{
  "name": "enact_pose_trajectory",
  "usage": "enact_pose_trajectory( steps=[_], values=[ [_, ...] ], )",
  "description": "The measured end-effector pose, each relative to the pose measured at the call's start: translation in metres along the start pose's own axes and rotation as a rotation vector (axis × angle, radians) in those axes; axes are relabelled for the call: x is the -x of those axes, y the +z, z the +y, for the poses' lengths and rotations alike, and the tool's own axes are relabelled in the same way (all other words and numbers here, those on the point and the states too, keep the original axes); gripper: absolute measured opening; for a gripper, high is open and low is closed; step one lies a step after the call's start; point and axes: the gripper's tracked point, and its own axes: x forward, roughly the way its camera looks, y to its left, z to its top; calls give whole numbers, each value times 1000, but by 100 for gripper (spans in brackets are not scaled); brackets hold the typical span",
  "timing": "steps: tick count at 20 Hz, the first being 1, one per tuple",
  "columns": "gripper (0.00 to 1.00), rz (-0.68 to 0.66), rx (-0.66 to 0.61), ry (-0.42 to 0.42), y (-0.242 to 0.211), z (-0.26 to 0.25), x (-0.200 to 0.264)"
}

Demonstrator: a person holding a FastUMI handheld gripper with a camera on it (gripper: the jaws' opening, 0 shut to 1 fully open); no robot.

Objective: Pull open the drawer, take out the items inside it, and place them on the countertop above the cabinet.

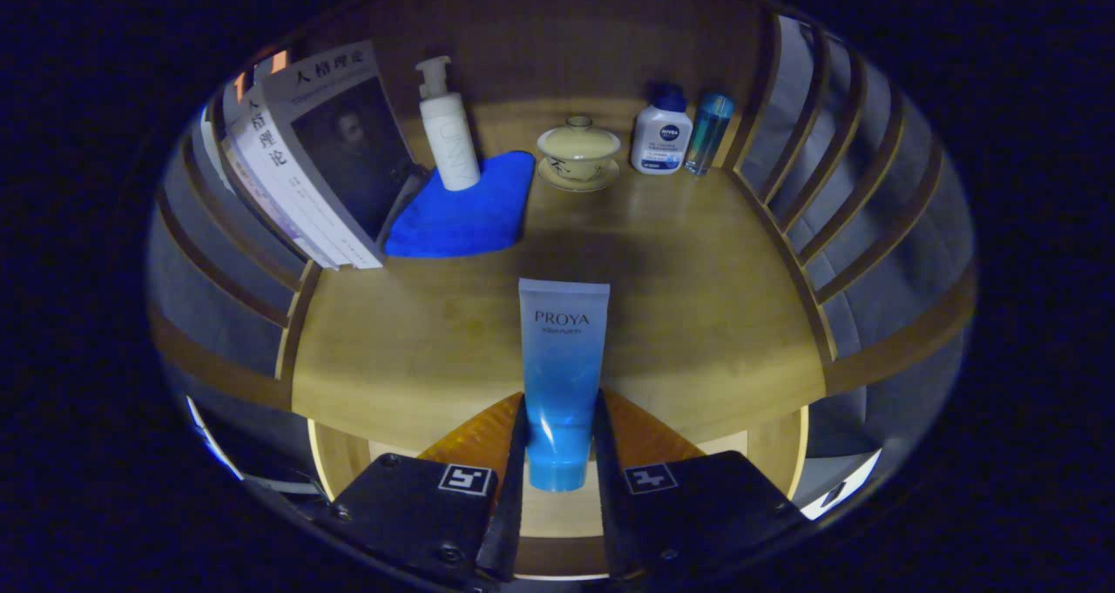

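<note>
while gripper (560, 427) clamps blue tube (562, 358) | tube held over countertop (697, 314) | cloth (466, 205) beyond

Bare countertop (697, 297) ahead; books (305, 166), blue cloth (466, 205), bottles (662, 136) crowd its back.

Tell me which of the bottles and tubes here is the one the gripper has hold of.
The blue cosmetic tube, clamped cap-end between the gripper fingers. The white pump bottle, the white blue-capped bottle and the slim blue bottle stand far beyond them.
</note>
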Motion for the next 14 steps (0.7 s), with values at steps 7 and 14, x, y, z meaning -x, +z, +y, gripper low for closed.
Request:
enact_pose_trajectory(
  steps=[7, 14],
  values=[
    [41, 35, 17, -35, 5, 5, -24],
    [42, 66, 29, -37, 2, 8, -32]
  ],
)
